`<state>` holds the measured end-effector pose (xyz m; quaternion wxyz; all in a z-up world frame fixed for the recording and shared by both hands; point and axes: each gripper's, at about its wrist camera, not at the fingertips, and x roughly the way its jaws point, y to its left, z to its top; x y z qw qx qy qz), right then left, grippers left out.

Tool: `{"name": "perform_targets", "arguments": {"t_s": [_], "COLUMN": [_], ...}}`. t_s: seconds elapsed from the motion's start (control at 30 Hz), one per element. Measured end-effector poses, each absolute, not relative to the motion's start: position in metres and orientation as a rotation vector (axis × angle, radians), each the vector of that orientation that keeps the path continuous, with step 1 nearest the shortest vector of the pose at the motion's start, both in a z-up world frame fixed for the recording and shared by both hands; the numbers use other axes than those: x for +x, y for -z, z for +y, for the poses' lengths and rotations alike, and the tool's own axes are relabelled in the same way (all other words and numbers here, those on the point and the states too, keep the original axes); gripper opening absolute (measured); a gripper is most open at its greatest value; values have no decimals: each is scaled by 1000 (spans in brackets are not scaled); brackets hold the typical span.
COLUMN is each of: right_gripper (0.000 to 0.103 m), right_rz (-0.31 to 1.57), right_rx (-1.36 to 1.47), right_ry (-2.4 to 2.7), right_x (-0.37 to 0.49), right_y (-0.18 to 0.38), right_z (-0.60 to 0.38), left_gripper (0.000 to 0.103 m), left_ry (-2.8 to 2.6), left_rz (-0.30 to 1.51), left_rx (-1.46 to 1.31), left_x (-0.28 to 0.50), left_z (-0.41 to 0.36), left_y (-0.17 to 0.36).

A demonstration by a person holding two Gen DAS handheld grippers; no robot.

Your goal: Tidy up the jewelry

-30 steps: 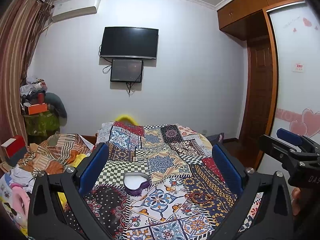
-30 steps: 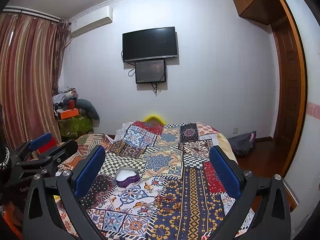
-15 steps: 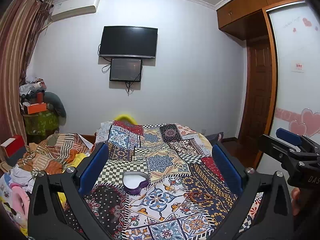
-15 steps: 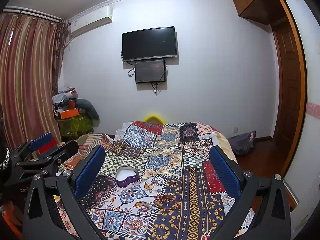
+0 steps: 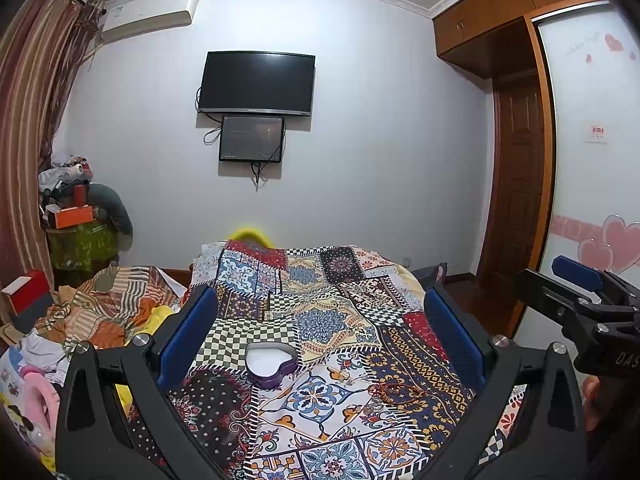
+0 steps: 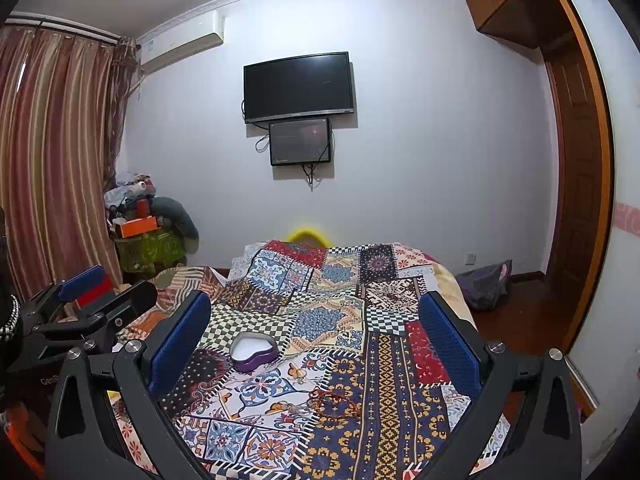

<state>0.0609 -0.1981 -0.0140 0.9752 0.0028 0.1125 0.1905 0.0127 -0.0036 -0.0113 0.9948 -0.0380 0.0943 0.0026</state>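
Starting at my left, my left gripper (image 5: 320,336) hangs above the patchwork bedspread (image 5: 320,308) with its fingers spread wide and nothing between them. Just ahead of it sits the heart-shaped box (image 5: 271,363), purple-walled, open, its white inside bare as far as I can see. Further right, a reddish string of beads (image 6: 334,398) lies loose on the cloth, well apart from the box, with some small pieces beside it that I cannot make out. My right gripper (image 6: 316,334) hovers over that side, fingers equally wide and empty. I judge the beads come first: I should lower the right one straight down, close on a bunched part of the strand, not the cloth, and lift slowly.
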Motion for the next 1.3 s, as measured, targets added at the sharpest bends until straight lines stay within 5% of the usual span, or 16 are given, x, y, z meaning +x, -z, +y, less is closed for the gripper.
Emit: {"name": "perform_targets", "arguments": {"t_s": [0.57,1.1,1.3], "right_gripper": [103,103,103], "right_rz": [303,625,738], "right_rx": [3,-55,-46], "right_ry": [-364,-265,-326], "right_x": [87,163,178], "right_y": [38,126,147], "right_z": [-202,-233,-238], "left_gripper": [103,103,84], "left_ry": [-51,30,95], "left_rz": [278,684,776], "left_rx": [-104,-91,-72], "left_x": [41,126,143], "left_z": [6,-2,-15], "left_y": [32,138,164]}}
